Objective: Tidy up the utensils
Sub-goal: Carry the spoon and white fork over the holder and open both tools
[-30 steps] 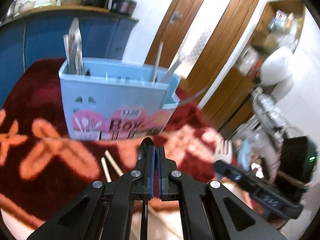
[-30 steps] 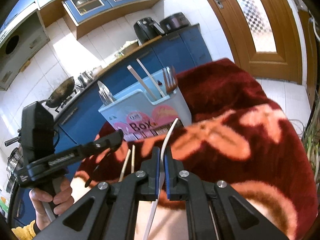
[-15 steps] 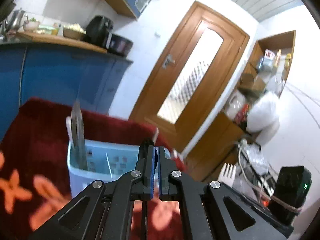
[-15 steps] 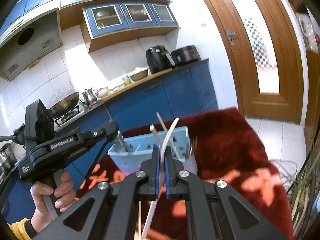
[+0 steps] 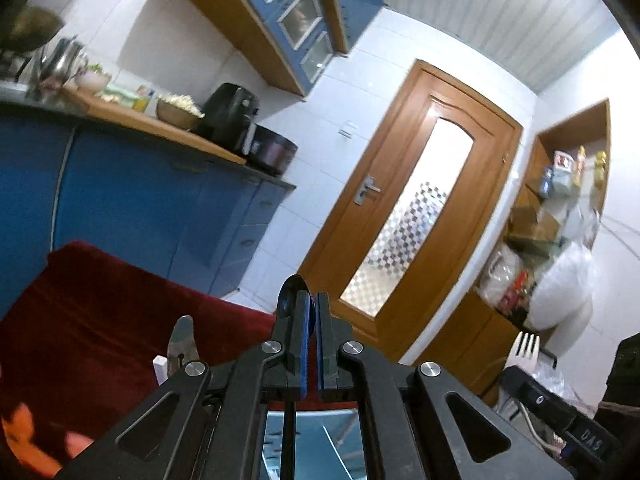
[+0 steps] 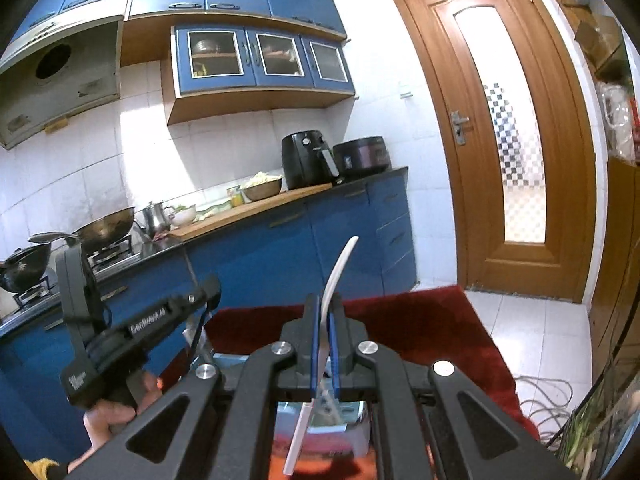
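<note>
Spoon is what I have in my left gripper: the jaws are clamped tight on its dark handle, the bowl end poking up just past the fingertips and the stem running down below them. My right gripper is pinched on a white fork, whose curved handle rises above the fingertips in that view while the rest slants down beneath them. From the left camera I can see its white tines sticking up at the lower right, above the right gripper's black body. Both grippers point out across the kitchen, toward the blue cabinets and the wooden door. The blue utensil box sits low in both views, mostly hidden behind the gripper frames, on the red cloth. A few utensil tops stand up from it at the left.
</note>
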Action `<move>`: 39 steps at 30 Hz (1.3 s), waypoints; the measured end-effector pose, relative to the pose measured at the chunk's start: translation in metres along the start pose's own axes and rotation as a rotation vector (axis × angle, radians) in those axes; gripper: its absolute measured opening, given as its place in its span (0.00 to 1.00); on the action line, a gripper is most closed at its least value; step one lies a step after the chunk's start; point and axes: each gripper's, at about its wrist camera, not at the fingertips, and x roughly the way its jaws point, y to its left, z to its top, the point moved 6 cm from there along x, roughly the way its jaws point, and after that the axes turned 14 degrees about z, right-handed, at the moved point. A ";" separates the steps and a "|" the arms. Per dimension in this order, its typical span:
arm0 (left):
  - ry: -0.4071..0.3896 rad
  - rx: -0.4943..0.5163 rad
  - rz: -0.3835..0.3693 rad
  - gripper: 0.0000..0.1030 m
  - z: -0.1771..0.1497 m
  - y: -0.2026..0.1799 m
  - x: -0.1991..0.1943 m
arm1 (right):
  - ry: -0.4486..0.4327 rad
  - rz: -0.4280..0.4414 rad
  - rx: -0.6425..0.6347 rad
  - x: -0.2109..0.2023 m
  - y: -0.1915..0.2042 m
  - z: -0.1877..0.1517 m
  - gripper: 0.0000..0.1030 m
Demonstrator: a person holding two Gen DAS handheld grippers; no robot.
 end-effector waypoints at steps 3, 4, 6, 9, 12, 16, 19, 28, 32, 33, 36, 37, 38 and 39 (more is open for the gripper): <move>-0.023 -0.017 0.036 0.02 -0.005 0.009 0.011 | -0.009 -0.035 -0.040 0.013 -0.002 0.001 0.06; -0.031 -0.015 0.044 0.02 -0.006 0.012 0.012 | -0.009 -0.047 -0.053 0.018 -0.002 0.000 0.06; -0.060 -0.001 0.071 0.02 -0.011 0.013 0.013 | -0.007 -0.057 -0.068 0.026 -0.004 -0.003 0.06; -0.098 0.042 0.112 0.02 -0.018 0.011 0.015 | 0.002 -0.058 -0.076 0.038 -0.005 -0.009 0.06; -0.143 0.100 0.156 0.02 -0.024 0.007 0.010 | 0.015 -0.048 -0.093 0.045 -0.004 -0.017 0.06; -0.155 0.138 0.193 0.02 -0.031 0.006 0.003 | 0.051 -0.036 -0.117 0.047 0.000 -0.028 0.06; -0.144 0.145 0.205 0.02 -0.034 0.008 -0.001 | 0.075 -0.021 -0.121 0.047 0.003 -0.033 0.06; -0.111 0.167 0.206 0.02 -0.042 0.021 -0.025 | 0.088 0.041 -0.071 0.035 0.008 -0.041 0.23; -0.085 0.183 0.194 0.02 -0.050 0.023 -0.035 | 0.071 0.049 -0.052 0.024 0.010 -0.041 0.25; -0.078 0.183 0.194 0.02 -0.052 0.025 -0.038 | 0.064 0.053 -0.047 0.020 0.010 -0.041 0.25; -0.070 0.188 0.198 0.02 -0.057 0.027 -0.041 | 0.054 0.060 -0.040 0.013 0.013 -0.041 0.25; -0.063 0.187 0.198 0.02 -0.058 0.028 -0.042 | 0.050 0.060 -0.039 0.010 0.015 -0.041 0.25; -0.048 0.180 0.191 0.02 -0.058 0.029 -0.041 | 0.048 0.062 -0.037 0.008 0.016 -0.041 0.25; -0.021 0.165 0.167 0.02 -0.057 0.029 -0.039 | 0.040 0.060 -0.030 0.005 0.016 -0.041 0.26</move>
